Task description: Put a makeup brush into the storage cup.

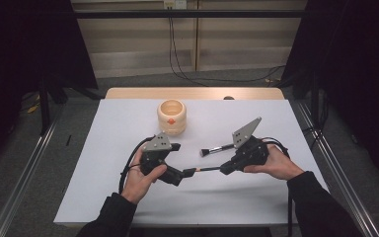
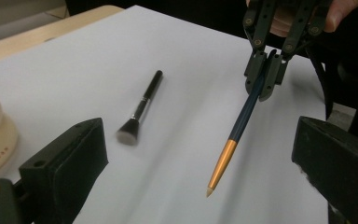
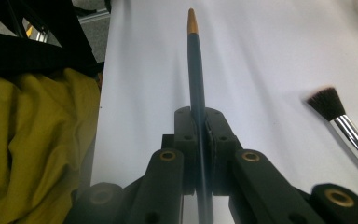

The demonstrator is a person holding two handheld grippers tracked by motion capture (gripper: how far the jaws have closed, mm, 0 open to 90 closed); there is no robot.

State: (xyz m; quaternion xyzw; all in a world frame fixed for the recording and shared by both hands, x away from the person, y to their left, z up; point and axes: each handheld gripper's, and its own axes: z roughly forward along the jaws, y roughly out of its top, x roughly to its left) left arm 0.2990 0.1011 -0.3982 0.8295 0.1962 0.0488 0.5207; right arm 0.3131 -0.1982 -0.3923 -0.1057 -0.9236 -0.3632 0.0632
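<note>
The right gripper (image 1: 225, 169) has its fingers (image 3: 186, 140) clenched on a slim dark-blue brush (image 2: 242, 122) with an orange-gold end, gripping it along the dark handle so that the pointed orange tip sticks out toward the left gripper (image 1: 179, 177). In the high view the slim brush (image 1: 203, 170) spans the gap between the two grippers, roughly level above the white worktop (image 1: 128, 123), a little toward 6 o'clock from the worktop's middle. The left gripper's fingers (image 2: 70, 158) are released and stand wide apart; in the left gripper view the orange tip hangs between them without touching either one. A second brush, a black-handled makeup brush (image 1: 217, 149) with a silver ferrule and dark bristles, lies flat on the worktop just toward 12 o'clock from the slim one. A cream ribbed cup (image 1: 171, 116) stands upright farther toward 12 o'clock, well apart from both grippers.
</note>
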